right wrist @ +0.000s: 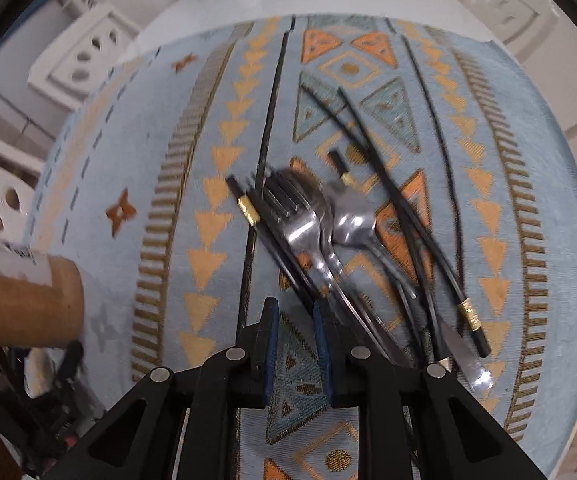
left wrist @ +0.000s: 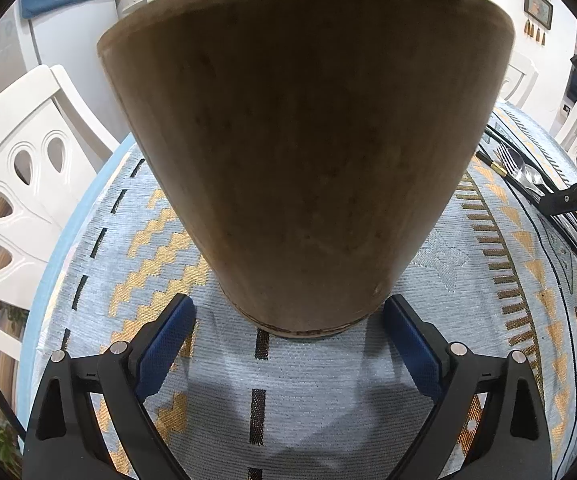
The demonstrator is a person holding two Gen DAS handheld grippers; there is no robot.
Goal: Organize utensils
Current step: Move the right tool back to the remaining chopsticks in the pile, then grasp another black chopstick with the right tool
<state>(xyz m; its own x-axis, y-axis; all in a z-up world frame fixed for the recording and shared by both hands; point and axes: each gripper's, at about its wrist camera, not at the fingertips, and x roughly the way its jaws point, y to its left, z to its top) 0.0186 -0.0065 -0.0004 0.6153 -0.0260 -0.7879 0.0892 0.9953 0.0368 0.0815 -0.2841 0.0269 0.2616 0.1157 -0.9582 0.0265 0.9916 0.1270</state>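
Blue pads [left wrist: 406,344] of the left gripper [left wrist: 288,340] stand wide apart at the bottom of its view, one on each side of the base of the brown holder [left wrist: 304,152], and neither pad touches it; patterned cloth shows in the gaps. The gripper points steeply down at the tablecloth [left wrist: 312,400], with the holder standing upright just ahead of the fingertips and widening toward its rim, which fills the upper part of the view. Beyond it to the right, the utensils lie on the cloth, and a black part of the right tool reaches in over them.

In the right wrist view the right gripper [right wrist: 294,312] points almost straight down at the table. Its jaws are drawn close together with only a narrow slot between the pads [right wrist: 322,344], and nothing but bare cloth shows in that slot. Just ahead and to the right of the fingertips lies the heap: a fork [right wrist: 296,216] and a spoon [right wrist: 352,220] side by side, with black chopsticks [right wrist: 404,216] crossing beneath and beside them, gold bands near their ends. A knife blade [right wrist: 464,356] lies at the right edge of the heap. The picture is slightly blurred. The brown holder appears at the far left, well apart from the utensils. White chairs [right wrist: 84,48] stand beyond the table edge.
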